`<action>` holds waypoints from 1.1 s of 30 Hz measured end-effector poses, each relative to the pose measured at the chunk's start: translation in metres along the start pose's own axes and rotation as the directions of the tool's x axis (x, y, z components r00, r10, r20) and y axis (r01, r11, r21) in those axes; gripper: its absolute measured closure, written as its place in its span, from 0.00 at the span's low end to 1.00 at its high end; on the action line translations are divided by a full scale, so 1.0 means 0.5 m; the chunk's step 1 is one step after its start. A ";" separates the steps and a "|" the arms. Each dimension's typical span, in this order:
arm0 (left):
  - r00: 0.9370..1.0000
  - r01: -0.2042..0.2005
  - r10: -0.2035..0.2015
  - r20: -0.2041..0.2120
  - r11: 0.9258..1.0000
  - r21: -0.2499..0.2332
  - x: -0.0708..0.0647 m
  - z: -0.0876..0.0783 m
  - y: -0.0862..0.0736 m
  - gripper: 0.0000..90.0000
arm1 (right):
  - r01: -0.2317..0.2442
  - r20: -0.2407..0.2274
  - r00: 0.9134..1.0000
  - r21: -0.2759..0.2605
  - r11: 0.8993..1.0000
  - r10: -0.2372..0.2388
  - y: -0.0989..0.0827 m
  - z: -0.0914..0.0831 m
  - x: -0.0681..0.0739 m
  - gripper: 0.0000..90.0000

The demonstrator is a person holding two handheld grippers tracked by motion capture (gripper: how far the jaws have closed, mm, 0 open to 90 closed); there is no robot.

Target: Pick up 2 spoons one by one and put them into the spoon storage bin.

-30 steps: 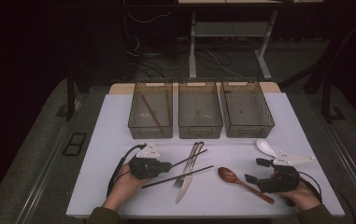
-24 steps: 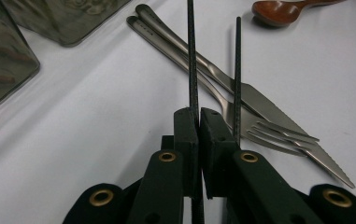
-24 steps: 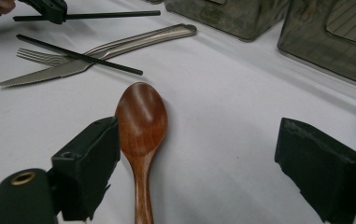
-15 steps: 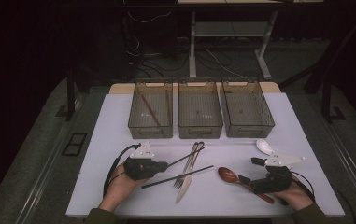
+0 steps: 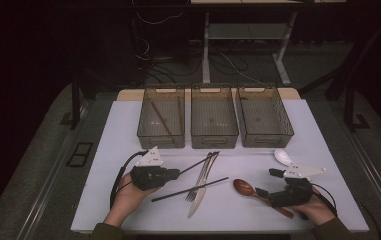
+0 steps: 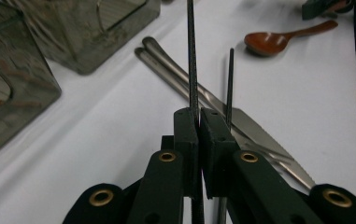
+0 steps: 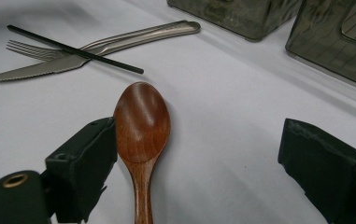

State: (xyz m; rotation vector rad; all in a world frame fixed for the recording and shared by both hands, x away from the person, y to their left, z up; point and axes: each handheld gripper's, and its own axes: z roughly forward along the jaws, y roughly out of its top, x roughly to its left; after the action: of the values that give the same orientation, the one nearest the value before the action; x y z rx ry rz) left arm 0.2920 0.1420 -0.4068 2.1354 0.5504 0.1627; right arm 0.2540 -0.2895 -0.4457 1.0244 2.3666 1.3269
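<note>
On the counter point(image 5: 328, 150) I have my left gripper point(image 6: 198, 122) clamped on a black chopstick point(image 6: 192, 56), low beside the fork and knife. My right gripper point(image 7: 203, 154) has just been opening, jaws apart around the wooden spoon point(image 7: 141, 121), not pressing it. Next, I judge: close on the spoon. The high view adds the bins point(image 5: 214, 117); the left gripper view confirms the pinch.

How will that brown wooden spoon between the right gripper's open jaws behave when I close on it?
The brown wooden spoon looks rigid, so it probably won't flex. Its rounded, glossy bowl may slip sideways under the right gripper, whose jaws stand wide apart; the narrow handle seems a safer hold. Lying flat on the white table, it seems unlikely to roll.
</note>
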 end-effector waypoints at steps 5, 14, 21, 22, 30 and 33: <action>1.000 0.011 -0.012 -0.007 0.999 -0.036 0.006 -0.007 0.011 0.94 | -0.001 -0.001 1.000 0.002 1.000 0.001 0.000 0.001 -0.001 0.13; 0.999 0.008 -0.011 -0.040 0.997 -0.077 0.028 -0.023 0.039 0.94 | -0.008 0.003 1.000 -0.006 1.000 0.008 -0.001 -0.004 -0.002 0.13; 0.996 0.011 -0.022 -0.082 0.992 -0.128 0.060 -0.033 0.070 0.94 | -0.010 0.004 1.000 -0.006 1.000 0.010 -0.002 -0.005 -0.003 0.13; 0.996 0.015 -0.027 -0.088 0.991 -0.134 0.065 -0.035 0.074 0.94 | -0.011 0.004 1.000 -0.005 1.000 0.011 -0.001 -0.005 -0.002 0.13; 0.990 0.037 -0.061 -0.129 0.982 -0.183 0.118 -0.035 0.099 0.94 | -0.011 0.003 1.000 -0.002 1.000 0.011 -0.002 -0.003 -0.003 0.13; 0.987 0.042 -0.069 -0.145 0.982 -0.186 0.139 -0.031 0.104 0.94 | -0.013 0.005 1.000 -0.001 1.000 0.013 -0.002 -0.003 -0.004 0.13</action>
State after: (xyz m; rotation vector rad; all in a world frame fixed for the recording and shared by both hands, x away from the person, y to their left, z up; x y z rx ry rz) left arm 0.3657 0.1586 -0.3619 1.9375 0.6574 0.3333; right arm 0.2542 -0.2924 -0.4458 1.0439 2.3595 1.3285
